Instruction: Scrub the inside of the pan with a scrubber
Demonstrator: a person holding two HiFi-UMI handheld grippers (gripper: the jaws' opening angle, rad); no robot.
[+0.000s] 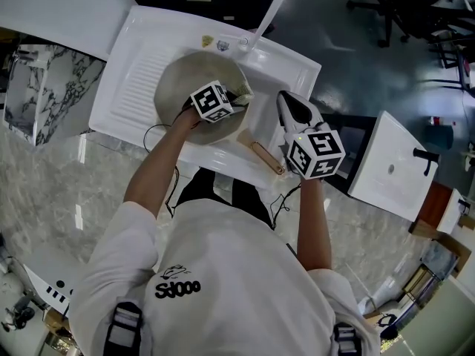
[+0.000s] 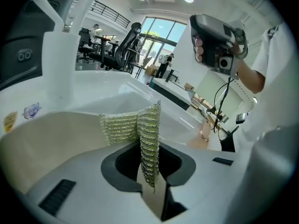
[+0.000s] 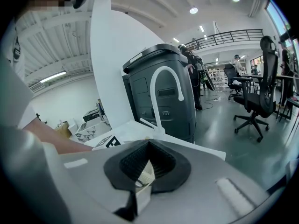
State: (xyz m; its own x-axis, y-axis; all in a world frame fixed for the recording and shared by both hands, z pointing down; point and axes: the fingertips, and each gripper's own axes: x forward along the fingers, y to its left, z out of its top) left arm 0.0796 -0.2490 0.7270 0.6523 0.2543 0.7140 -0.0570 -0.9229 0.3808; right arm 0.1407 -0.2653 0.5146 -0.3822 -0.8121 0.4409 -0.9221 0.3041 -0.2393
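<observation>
Pan (image 1: 172, 80) partly hidden beneath left tongs (image 2: 150, 178) clamping scrubber (image 2: 122, 126); right tongs (image 3: 139, 183) closed.

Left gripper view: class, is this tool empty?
No, the left tool is shut on the mesh scrubber, which stands upright between its jaws.

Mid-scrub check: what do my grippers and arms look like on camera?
The left gripper and right gripper are white with dark ribbed pads lining the jaws; each carries a white cube with black square markers. Thin black cables run back from them. The person wears a white short-sleeved shirt with black lettering.
</observation>
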